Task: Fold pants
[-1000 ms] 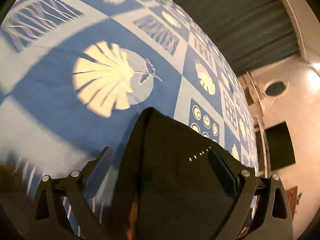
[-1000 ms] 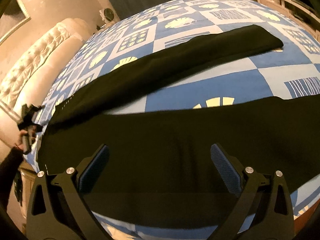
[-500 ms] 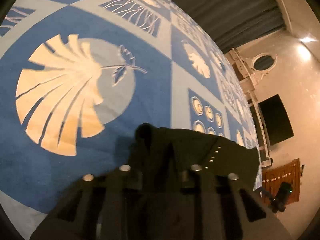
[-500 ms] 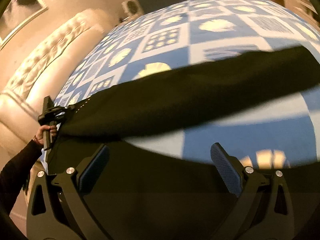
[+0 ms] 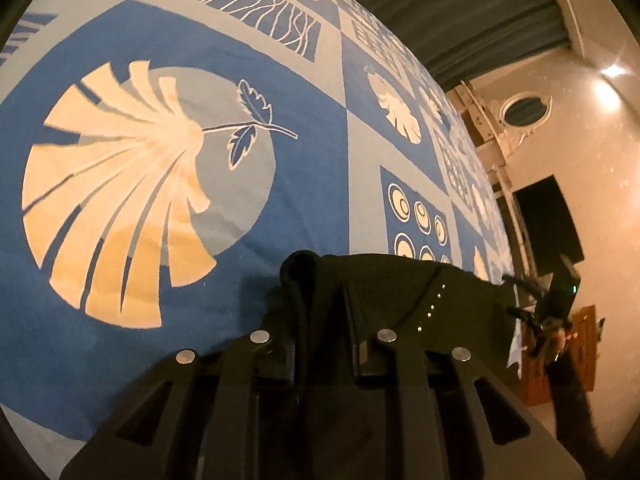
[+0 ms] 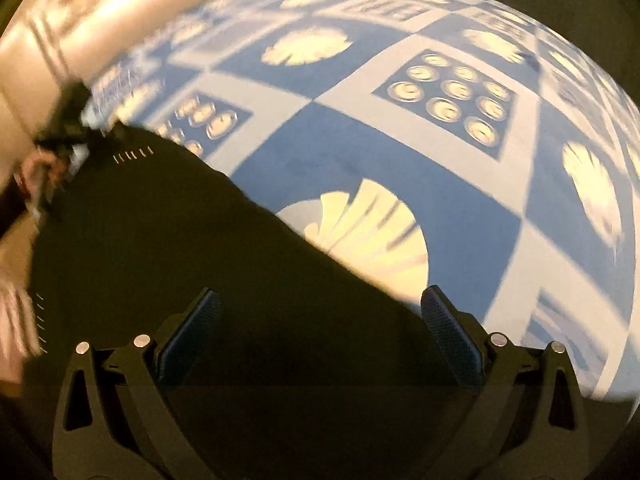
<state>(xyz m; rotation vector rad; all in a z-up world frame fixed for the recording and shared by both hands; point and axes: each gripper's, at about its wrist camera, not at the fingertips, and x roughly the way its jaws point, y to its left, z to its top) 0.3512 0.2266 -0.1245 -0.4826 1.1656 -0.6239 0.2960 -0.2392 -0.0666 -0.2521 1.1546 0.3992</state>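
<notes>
From my left wrist, my left gripper (image 5: 326, 320) has its jaws closing, already pinched on a bunched corner of the black pants (image 5: 400, 280), which lie at the near right edge of the blue patterned bedspread (image 5: 312, 152). A row of small pale studs runs across the cloth just right of my fingers. Far right, beyond the pants, my right gripper (image 5: 560, 300) shows small and dim against the cream wall (image 5: 592, 140).

From my right wrist, the picture is blurred. My right gripper (image 6: 320, 332) hovers with jaws spread wide, nothing between the pads, over the pants (image 6: 180, 248), which cover the near left of the bedspread (image 6: 360, 140). At the far left my left gripper (image 6: 68, 120) grips their corner.
</notes>
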